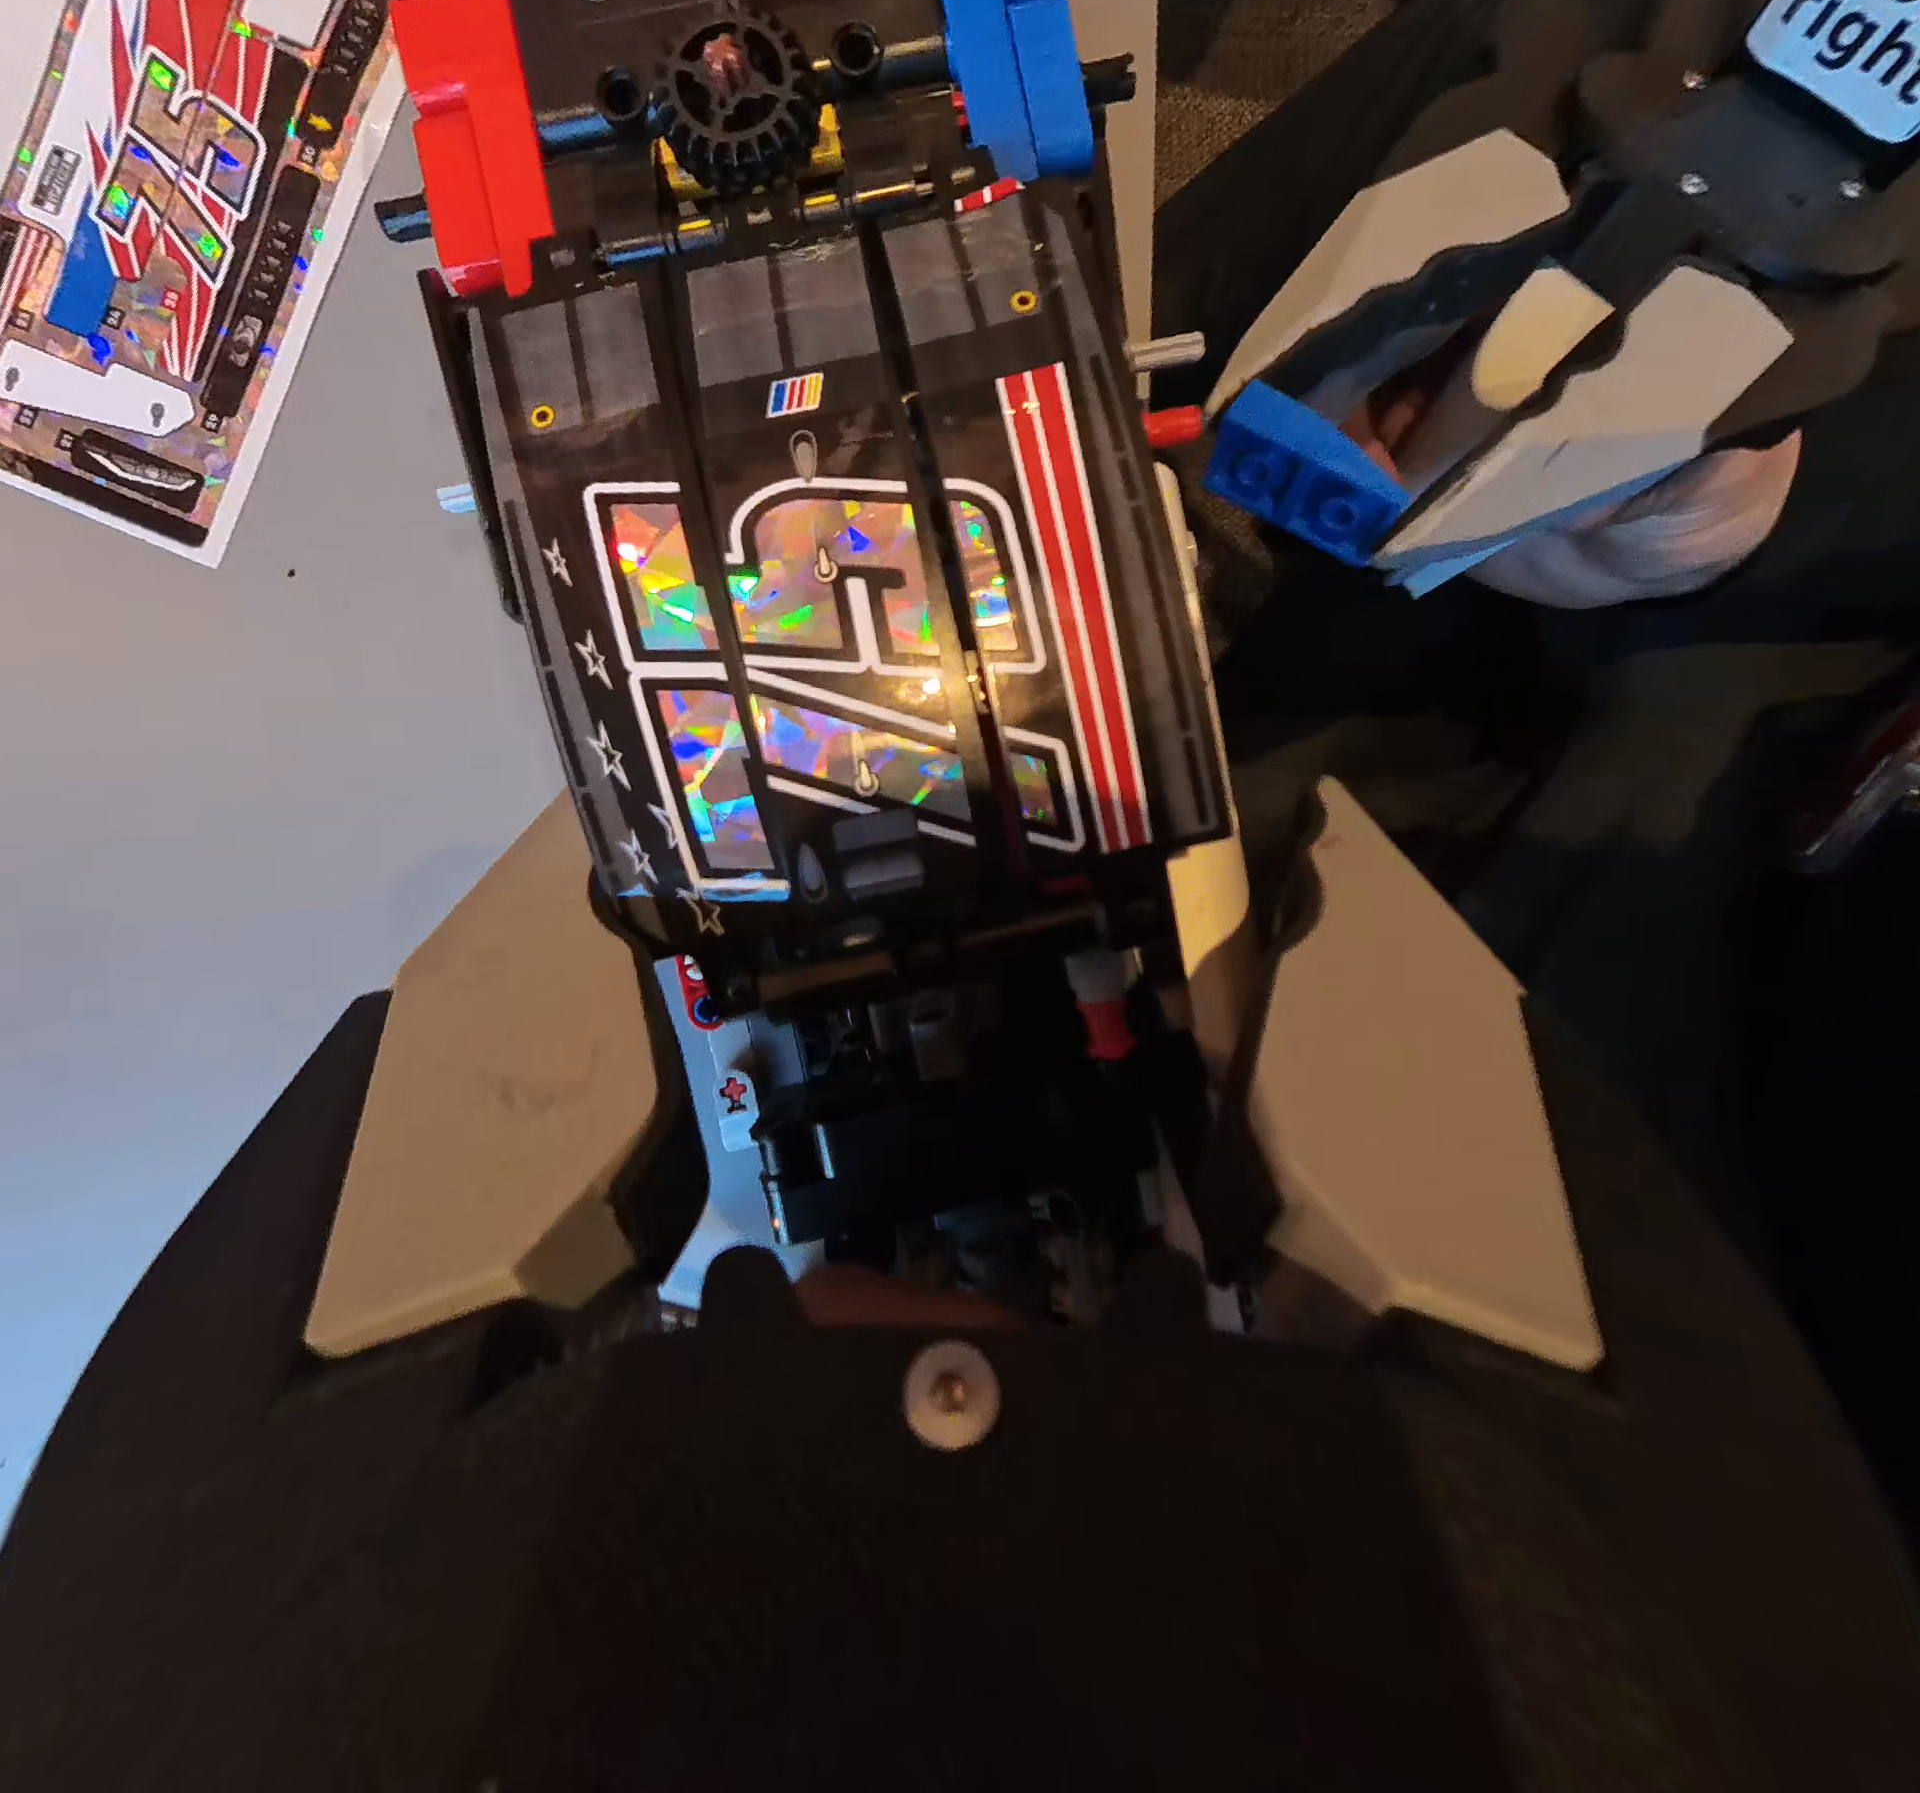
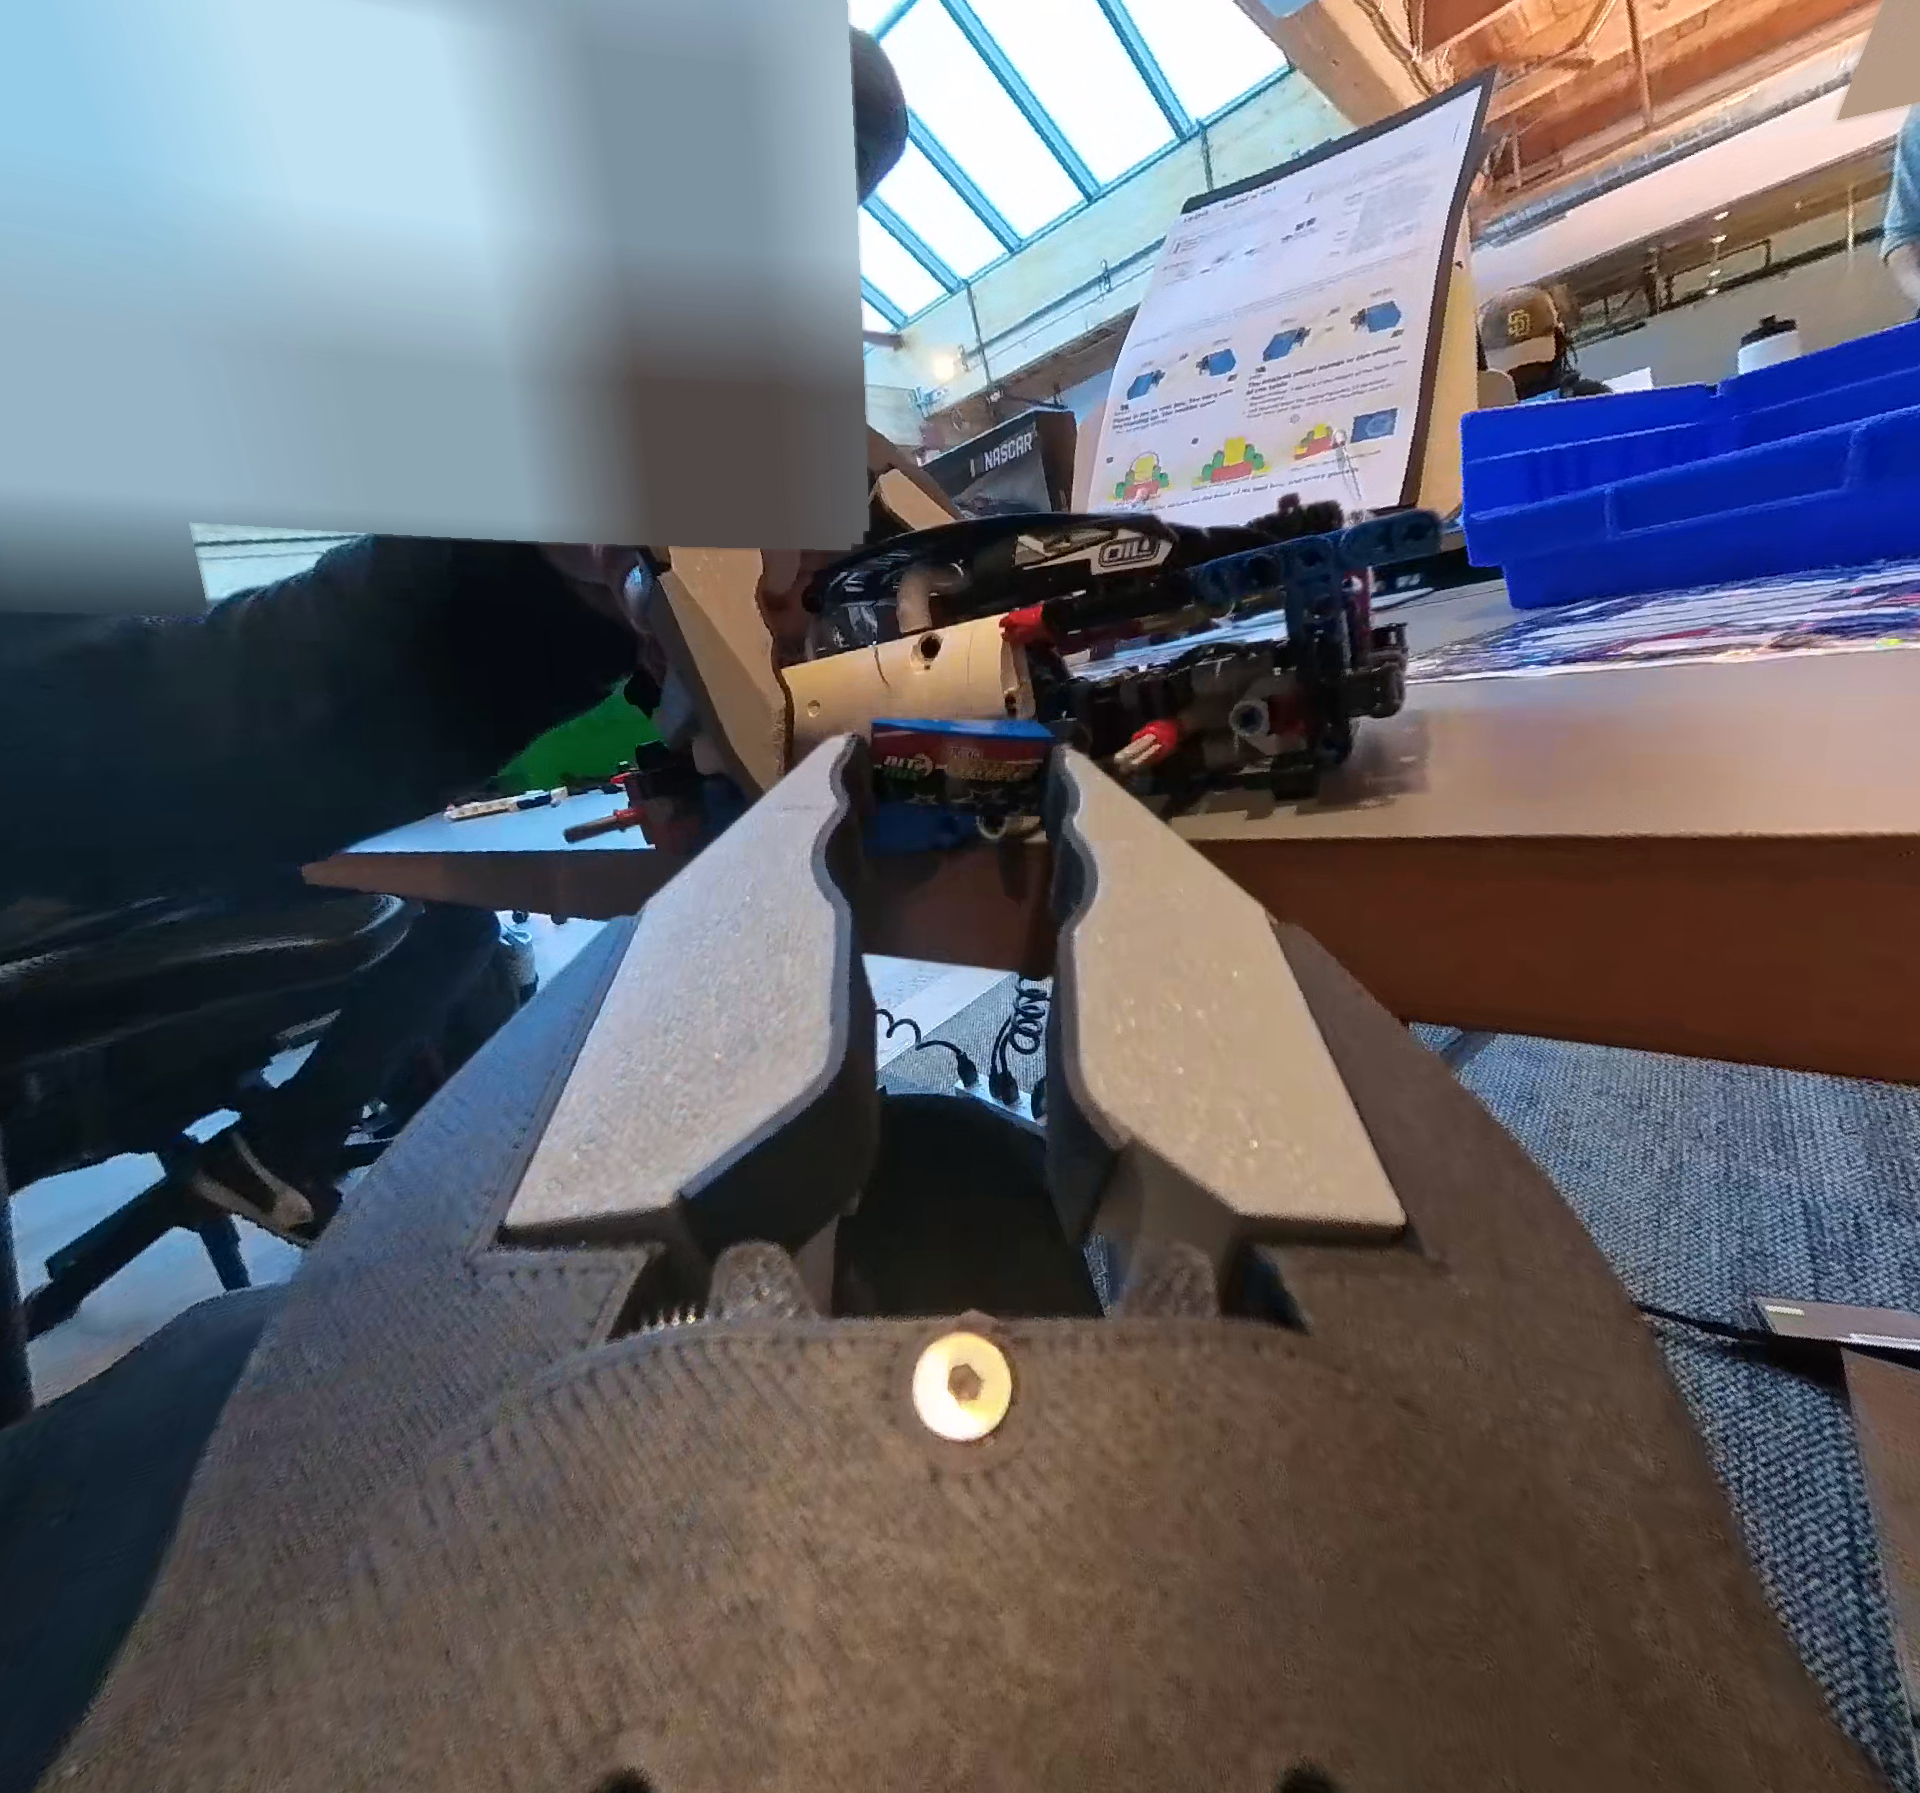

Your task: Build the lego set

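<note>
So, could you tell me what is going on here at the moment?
A person is building a Lego car with two handheld grippers. The left gripper is clamped on the car body, holding it above the table, roof panel toward the camera. The right gripper grips a small blue brick and holds it just off the car's side, not yet attached. A sticker sheet lies on the table.

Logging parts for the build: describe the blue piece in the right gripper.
The blue piece is a small plastic brick, two round holes on one face, a colourful sticker on another. The right gripper is shut on it at its fingertips, in the air beside the black car body, not touching it.
</note>
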Available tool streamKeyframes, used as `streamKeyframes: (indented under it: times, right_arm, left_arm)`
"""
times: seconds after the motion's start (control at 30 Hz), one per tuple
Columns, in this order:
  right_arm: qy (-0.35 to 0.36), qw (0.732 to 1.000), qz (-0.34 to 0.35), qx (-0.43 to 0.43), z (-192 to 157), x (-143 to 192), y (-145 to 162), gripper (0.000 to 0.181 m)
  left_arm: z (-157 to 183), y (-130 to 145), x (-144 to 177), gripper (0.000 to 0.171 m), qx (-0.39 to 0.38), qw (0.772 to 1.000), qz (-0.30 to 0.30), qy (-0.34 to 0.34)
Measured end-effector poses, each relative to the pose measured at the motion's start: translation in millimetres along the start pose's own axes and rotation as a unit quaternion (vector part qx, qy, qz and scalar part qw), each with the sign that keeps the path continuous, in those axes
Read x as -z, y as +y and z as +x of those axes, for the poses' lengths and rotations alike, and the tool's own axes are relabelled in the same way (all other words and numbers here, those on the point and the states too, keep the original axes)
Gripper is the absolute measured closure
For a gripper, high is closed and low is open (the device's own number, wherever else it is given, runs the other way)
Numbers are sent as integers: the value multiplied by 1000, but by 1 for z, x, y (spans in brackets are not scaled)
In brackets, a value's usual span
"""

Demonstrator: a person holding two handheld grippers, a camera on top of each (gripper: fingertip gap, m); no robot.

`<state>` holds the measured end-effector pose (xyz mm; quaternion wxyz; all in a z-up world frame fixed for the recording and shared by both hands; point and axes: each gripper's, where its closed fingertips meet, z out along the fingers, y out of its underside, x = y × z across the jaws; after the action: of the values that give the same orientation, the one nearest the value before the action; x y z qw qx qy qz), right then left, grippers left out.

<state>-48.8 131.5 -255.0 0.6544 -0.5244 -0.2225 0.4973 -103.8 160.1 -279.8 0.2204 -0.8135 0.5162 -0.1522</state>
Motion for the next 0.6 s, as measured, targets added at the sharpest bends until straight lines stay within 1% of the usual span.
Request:
streamKeyframes:
  times: [0.1, 0.4, 0.6]
  right_arm:
    - [5, 1000, -5, 6, 0, -1, 2, 150]
    - [33, 997, -26, 59, -1, -6, 2, 150]
    - [54, 993, -49, 95, -1, -11, 9, 149]
  left_arm:
    - [0, 0, 0, 50, -2, 1000, -1, -4]
    - [-1, -1, 0, 49, 5, 1000, 8, -18]
    - [-1, -3, 0, 51, 10, 1000, 21, -19]
